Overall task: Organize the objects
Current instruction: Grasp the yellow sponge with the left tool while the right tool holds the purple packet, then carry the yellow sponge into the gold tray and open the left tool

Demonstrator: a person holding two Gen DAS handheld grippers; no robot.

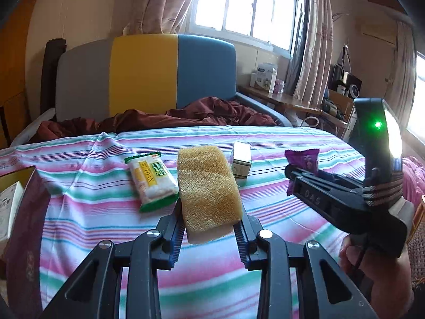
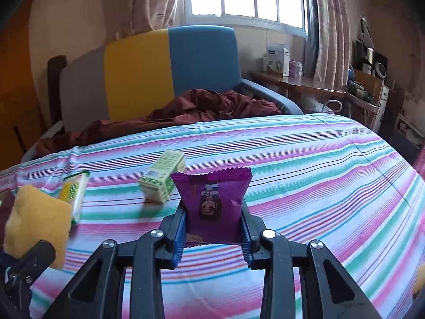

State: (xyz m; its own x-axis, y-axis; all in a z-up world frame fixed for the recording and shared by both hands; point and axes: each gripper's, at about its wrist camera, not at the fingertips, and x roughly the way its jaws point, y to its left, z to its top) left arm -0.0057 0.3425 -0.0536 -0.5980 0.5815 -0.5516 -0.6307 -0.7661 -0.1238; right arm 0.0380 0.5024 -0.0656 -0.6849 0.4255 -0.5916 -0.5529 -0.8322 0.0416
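Note:
My left gripper (image 1: pixel 209 214) is shut on a yellow sponge (image 1: pixel 208 186), whose near end is squeezed between the jaws and held above the striped bedsheet (image 1: pixel 279 239). The right wrist view shows that sponge (image 2: pixel 37 220) at the far left. My right gripper (image 2: pixel 212 211) is shut on a purple snack packet (image 2: pixel 212 191) that stands upright between its pads. From the left wrist view, the right gripper (image 1: pixel 297 183) hangs to the right with the packet (image 1: pixel 305 159) sticking up. A green-and-white snack pack (image 1: pixel 152 180) and a small pale green box (image 1: pixel 241 162) lie on the sheet.
A dark red open box (image 1: pixel 24 226) with a white carton (image 1: pixel 8 207) inside stands at the bed's left edge. A maroon blanket (image 1: pixel 186 117) is bunched by the headboard. A wooden desk (image 1: pixel 287 101) stands beyond the bed, right. A hand (image 1: pixel 372 265) grips the right tool.

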